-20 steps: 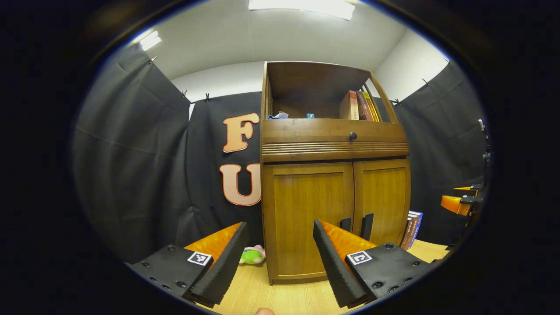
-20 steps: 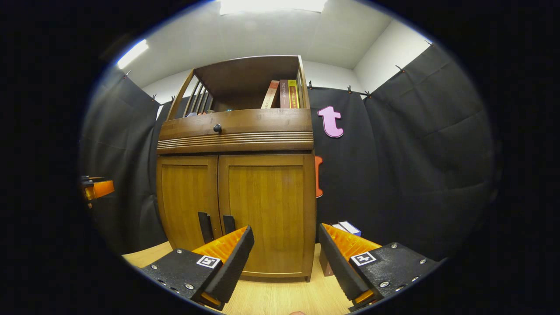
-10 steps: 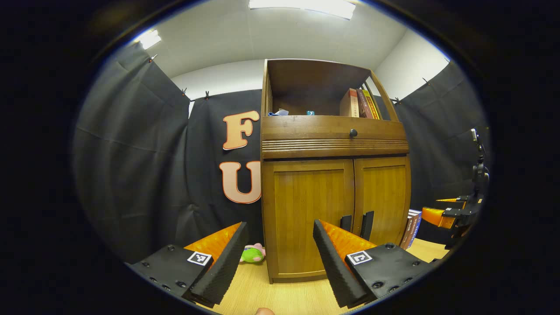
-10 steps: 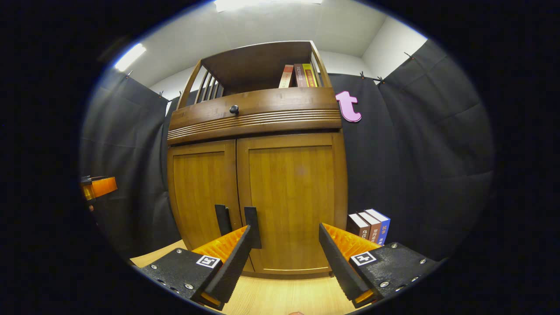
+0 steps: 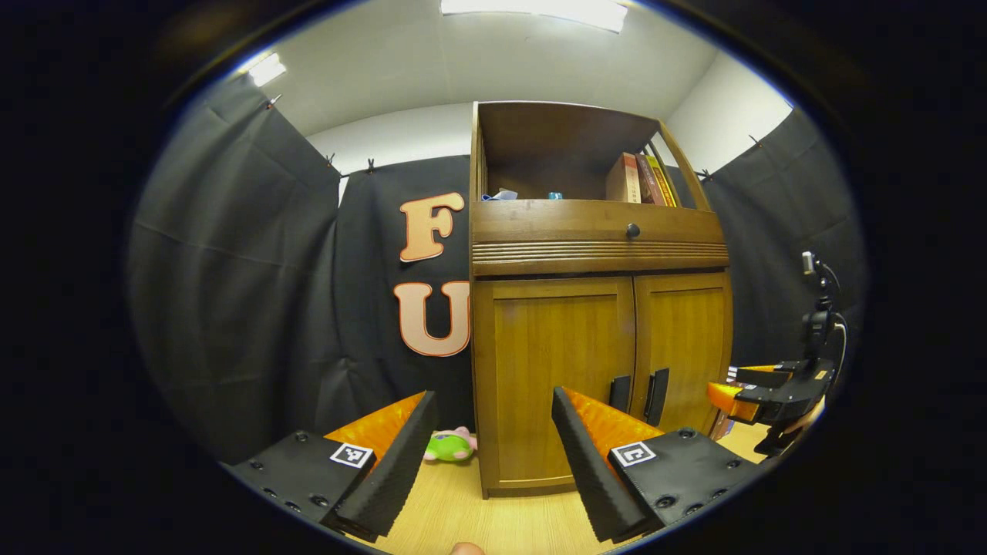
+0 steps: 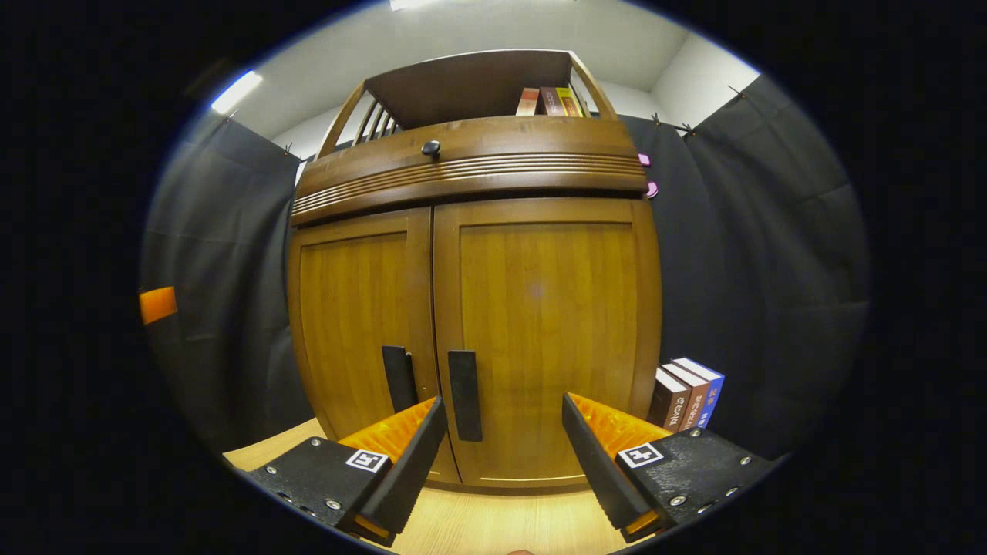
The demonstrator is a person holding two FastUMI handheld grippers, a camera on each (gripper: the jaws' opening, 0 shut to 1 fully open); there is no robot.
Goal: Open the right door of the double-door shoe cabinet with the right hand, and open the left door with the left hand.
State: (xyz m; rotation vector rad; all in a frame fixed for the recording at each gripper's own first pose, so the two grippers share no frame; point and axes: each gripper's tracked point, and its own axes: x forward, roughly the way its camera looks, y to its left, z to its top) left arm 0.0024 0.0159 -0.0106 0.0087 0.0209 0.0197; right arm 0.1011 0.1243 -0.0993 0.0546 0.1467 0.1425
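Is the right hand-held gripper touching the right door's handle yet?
Apart. In the right gripper view, the open right hand-held gripper sits short of the right door handle, with door panel visible between them.

Left gripper view looked from farther back-left; right gripper view sat close, facing the shared shoe cabinet (image 5: 597, 370) (image 6: 470, 308) doors.

I see a light wood-grain floor (image 5: 493, 516) carrying everything. Shoe cabinet (image 6: 470, 324) stands right on it, both doors shut. Taking the cabinet as ref: a green-and-pink plush toy (image 5: 449, 445) lies on the floor just beside its left side, near the black cloth wall. On the cabinet's right side, a row of approx three books (image 6: 685, 395) stands upright on the floor, leaning a bit, close to the cabinet's side; can't tell if touching.
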